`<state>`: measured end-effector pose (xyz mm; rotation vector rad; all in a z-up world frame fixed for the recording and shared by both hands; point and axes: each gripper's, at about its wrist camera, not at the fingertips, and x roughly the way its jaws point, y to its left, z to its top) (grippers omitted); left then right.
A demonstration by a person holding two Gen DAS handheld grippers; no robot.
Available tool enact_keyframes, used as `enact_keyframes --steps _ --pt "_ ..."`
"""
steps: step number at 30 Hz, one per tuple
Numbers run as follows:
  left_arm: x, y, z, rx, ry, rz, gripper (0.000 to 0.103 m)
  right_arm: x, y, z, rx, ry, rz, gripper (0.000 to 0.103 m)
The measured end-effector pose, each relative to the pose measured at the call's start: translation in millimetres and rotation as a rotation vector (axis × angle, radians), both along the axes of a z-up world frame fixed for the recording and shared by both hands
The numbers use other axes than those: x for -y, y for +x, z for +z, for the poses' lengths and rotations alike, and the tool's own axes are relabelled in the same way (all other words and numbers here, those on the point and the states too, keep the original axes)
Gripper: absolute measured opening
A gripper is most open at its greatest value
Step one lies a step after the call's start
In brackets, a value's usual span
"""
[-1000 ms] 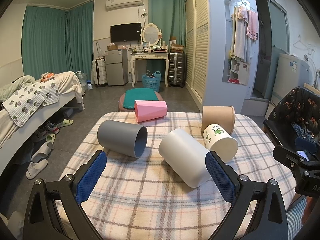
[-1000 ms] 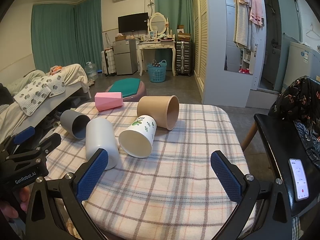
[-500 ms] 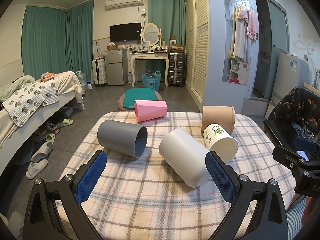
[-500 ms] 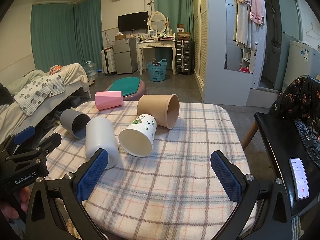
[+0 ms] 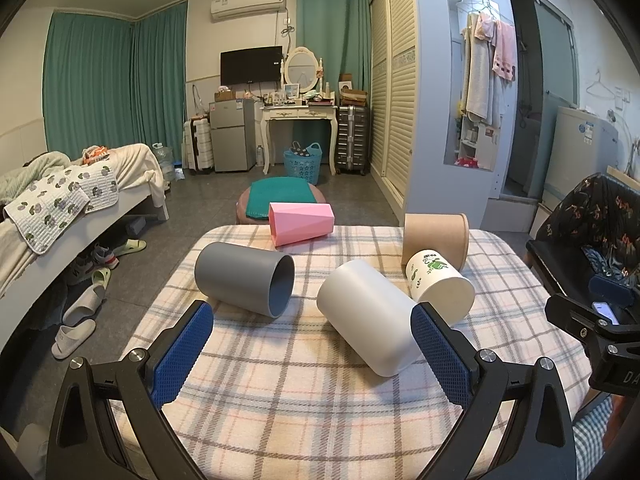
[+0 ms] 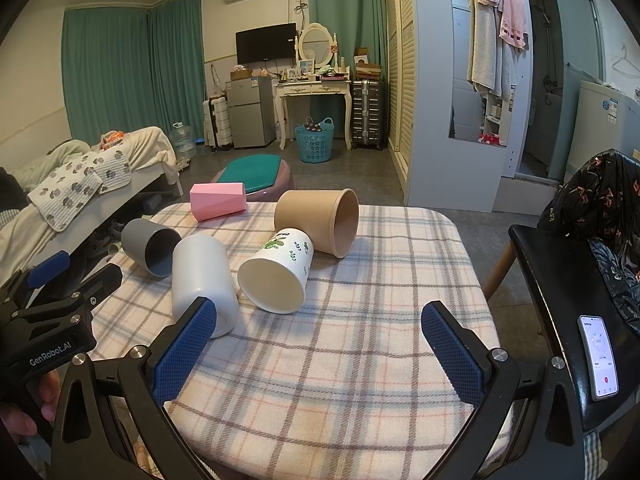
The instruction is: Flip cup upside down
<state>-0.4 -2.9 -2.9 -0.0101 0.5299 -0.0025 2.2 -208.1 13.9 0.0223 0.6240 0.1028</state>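
Cups lie on their sides across the plaid-covered table (image 5: 320,392), five of them, and none yet stands mouth-down. Compared with the views from a second ago and half a second ago, nothing has shifted: every cup and both grippers sit in the same spots, so the flip has seemingly not begun and the person appears to be pausing before choosing a target.

In the left wrist view the grey cup (image 5: 244,278) lies left of centre with its mouth toward the lower right, the white cup (image 5: 370,314) lies at centre, the leaf-printed paper cup (image 5: 438,284) is just right of it, the brown paper cup (image 5: 436,238) is behind that, and the pink faceted cup (image 5: 300,222) is at the upper middle, on the table's far edge.

The left gripper (image 5: 312,354) is spread wide and empty at the bottom of the frame; its right pad overlaps the white cup in the picture, though contact cannot be confirmed. The right gripper (image 6: 318,346) is likewise spread wide and holds nothing, with the printed cup's open mouth up and left of centre between its pads.
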Motion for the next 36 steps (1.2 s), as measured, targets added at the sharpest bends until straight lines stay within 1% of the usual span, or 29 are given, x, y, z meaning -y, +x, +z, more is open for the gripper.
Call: enact_keyframes --steps 29,36 --pt "1.0 -1.4 0.2 -0.002 0.000 0.001 0.102 1.1 -1.6 -2.3 -0.007 0.001 0.011 0.103" --pt "0.6 -2.2 1.8 -0.002 0.000 0.003 0.102 -2.5 -0.2 -2.4 -0.010 -0.015 0.029 0.103"
